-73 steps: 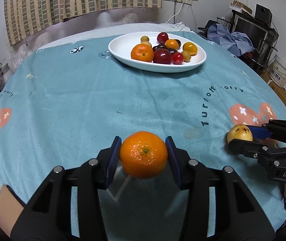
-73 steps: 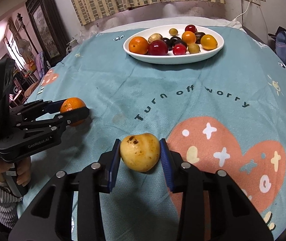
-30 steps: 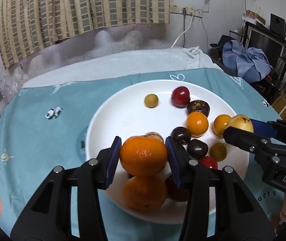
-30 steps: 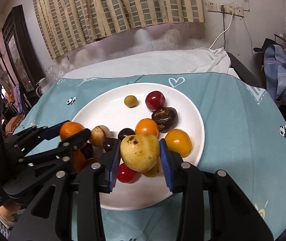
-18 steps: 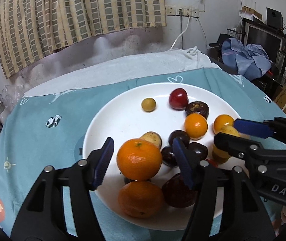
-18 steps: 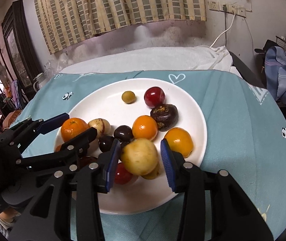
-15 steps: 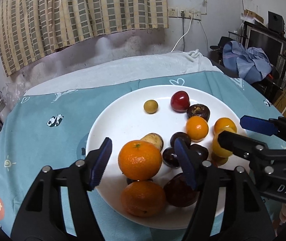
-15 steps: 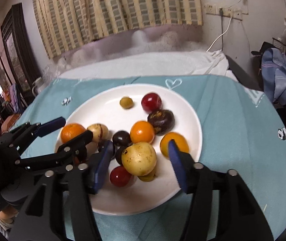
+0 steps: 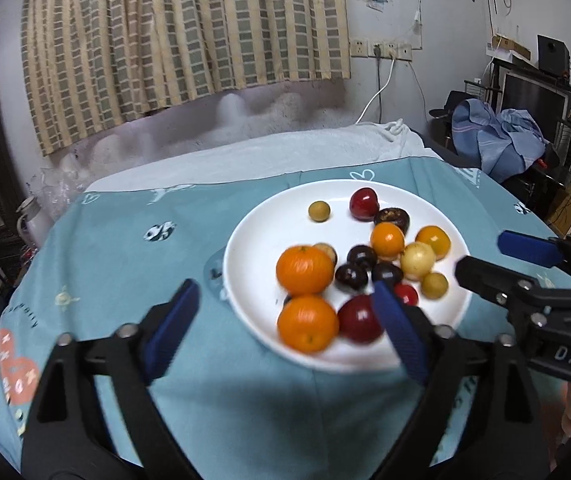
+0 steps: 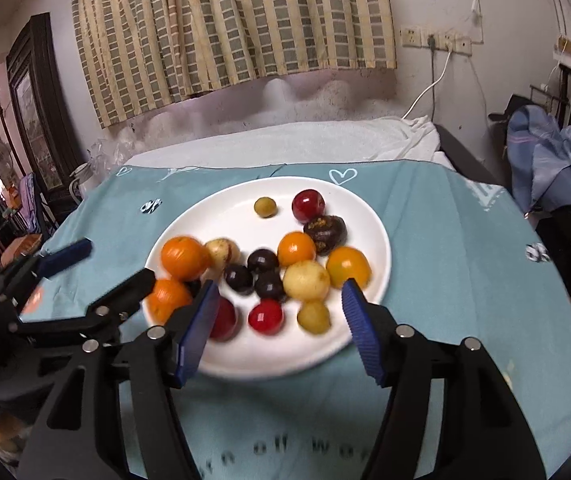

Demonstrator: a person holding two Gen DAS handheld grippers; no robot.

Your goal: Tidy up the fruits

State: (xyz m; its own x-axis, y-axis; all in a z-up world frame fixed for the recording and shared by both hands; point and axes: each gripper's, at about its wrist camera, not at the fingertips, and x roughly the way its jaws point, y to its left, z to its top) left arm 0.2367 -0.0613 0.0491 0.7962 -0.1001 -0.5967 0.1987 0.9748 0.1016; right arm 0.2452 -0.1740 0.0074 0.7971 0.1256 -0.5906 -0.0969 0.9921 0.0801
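**Both grippers spread wide and empty; all fruit on the plate**

Nearest, left wrist view: left gripper (image 9: pixel 285 326), jaws spread wide, blue pads far apart, nothing between them. It sits at the near edge of the white plate (image 9: pixel 261 216); its right pad overlaps the plate's near rim in the frame. Some motion blur here.

Right wrist view: right gripper (image 10: pixel 279 328), jaws likewise wide apart, gripping nothing. Both pads frame the near rim of the plate. In this view the left gripper's fingers come in from the left edge, beside the plate's left rim.

On the teal tablecloth (image 9: pixel 125 264), printed lettering lies just in front of the right gripper, blurred.

Plate contents, near to far, right wrist view:
- red cherry tomato (image 10: pixel 266 316) and a small yellow-green fruit (image 10: pixel 313 317) near the front rim
- dark red plum (image 10: pixel 223 318), partly behind the left pad
- two mandarins (image 10: pixel 183 258) at the left side, one in front of the other, touching
- pale yellow fruit (image 10: pixel 306 280) mid-plate, touching a yellow-orange tomato (image 10: pixel 348 266)
- cluster of dark plums (image 10: pixel 262 262) in the centre
- small orange fruit, dark wrinkled fruit, red fruit and an olive-green fruit (image 10: pixel 265 207) toward the far rim

Beyond the table: a white cloth (image 10: pixel 305 136), then a checked curtain (image 10: pixel 225 20) on the wall. Blue clothing (image 10: pixel 557 176) is heaped at the right.
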